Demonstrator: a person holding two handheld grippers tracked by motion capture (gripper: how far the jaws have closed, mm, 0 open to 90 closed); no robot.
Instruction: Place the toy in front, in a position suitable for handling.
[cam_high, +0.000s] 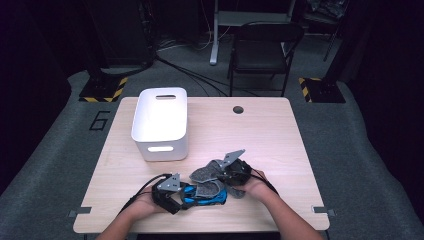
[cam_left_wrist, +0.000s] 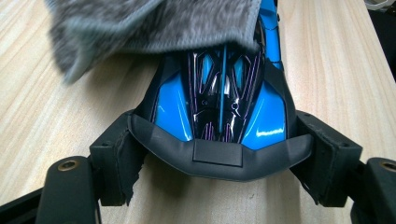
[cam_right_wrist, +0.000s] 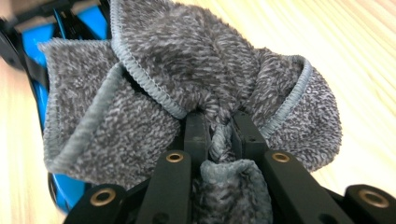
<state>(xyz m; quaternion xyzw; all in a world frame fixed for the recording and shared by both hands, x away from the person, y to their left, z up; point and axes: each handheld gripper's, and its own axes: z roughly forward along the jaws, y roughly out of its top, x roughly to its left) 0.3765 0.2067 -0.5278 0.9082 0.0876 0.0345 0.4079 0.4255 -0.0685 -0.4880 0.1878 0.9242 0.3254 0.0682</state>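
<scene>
Wiping is the step in hand: a glossy blue and black toy car (cam_left_wrist: 219, 102) is braced on the pale wooden bench (cam_high: 280, 145), its tail clamped between the wide-set left fingers (cam_left_wrist: 116, 154). A fluffy grey microfibre cloth (cam_right_wrist: 187, 70) is pinched in the nearly closed right fingers (cam_right_wrist: 196, 133), draped over the car beyond them. Next, the cloth should be drawn along the bodywork while the car is kept steady.

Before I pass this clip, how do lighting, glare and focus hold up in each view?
High view: table evenly lit, room behind nearly black, white bin slightly blown out. Left gripper view: toy car sharp, with bright glare on its blue panels; grey cloth at the top blurred. Right gripper view: cloth weave crisp near the right gripper, table beyond soft and overexposed.
</scene>
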